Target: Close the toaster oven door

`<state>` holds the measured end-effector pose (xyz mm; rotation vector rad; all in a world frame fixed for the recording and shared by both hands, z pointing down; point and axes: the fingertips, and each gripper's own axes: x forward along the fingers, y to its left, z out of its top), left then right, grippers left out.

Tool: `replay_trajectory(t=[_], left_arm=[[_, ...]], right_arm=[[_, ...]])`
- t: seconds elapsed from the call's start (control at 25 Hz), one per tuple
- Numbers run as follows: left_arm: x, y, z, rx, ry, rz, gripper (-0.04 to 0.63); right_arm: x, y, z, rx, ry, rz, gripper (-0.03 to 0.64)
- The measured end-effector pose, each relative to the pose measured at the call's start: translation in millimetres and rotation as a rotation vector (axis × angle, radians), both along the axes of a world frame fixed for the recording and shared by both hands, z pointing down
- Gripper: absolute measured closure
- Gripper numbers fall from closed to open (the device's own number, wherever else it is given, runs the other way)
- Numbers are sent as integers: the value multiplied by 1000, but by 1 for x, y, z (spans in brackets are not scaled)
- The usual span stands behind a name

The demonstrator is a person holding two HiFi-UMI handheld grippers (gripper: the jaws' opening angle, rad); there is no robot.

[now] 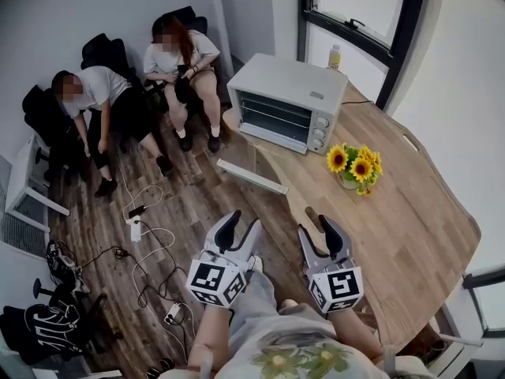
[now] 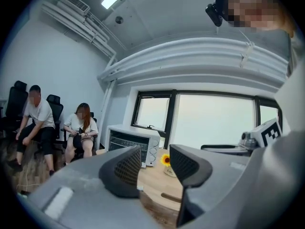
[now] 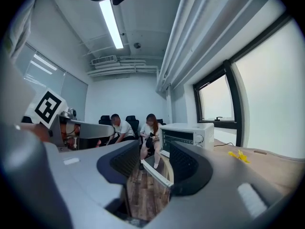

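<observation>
A white toaster oven [image 1: 288, 101] stands at the far end of the wooden table [image 1: 410, 219]. Its glass door is folded down flat toward me, and the white handle bar [image 1: 251, 176] juts out past the table's edge. Both grippers hang near my body, well short of the door. My left gripper [image 1: 237, 231] is open with nothing between its jaws, and so is my right gripper [image 1: 323, 237]. In the left gripper view the oven [image 2: 133, 144] shows beyond the open gripper [image 2: 155, 168]. In the right gripper view the handle bar [image 3: 157, 173] lies between and beyond the jaws of the gripper [image 3: 155, 168].
A pot of sunflowers [image 1: 355, 166] stands on the table to the right of the oven. A bottle [image 1: 334, 56] is on the window sill behind it. Two people sit on chairs [image 1: 134, 93] at the back left. Cables and a power strip [image 1: 136, 227] lie on the wooden floor.
</observation>
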<state>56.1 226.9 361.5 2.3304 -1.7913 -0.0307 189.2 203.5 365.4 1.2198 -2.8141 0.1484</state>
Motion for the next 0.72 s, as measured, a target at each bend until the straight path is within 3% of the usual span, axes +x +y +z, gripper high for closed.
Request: replay_trajectory(t=[0.72], left_arm=[[-97, -92, 45, -115, 52, -10, 413]], right_arm=[[-58, -84, 37, -107, 69, 42, 426]])
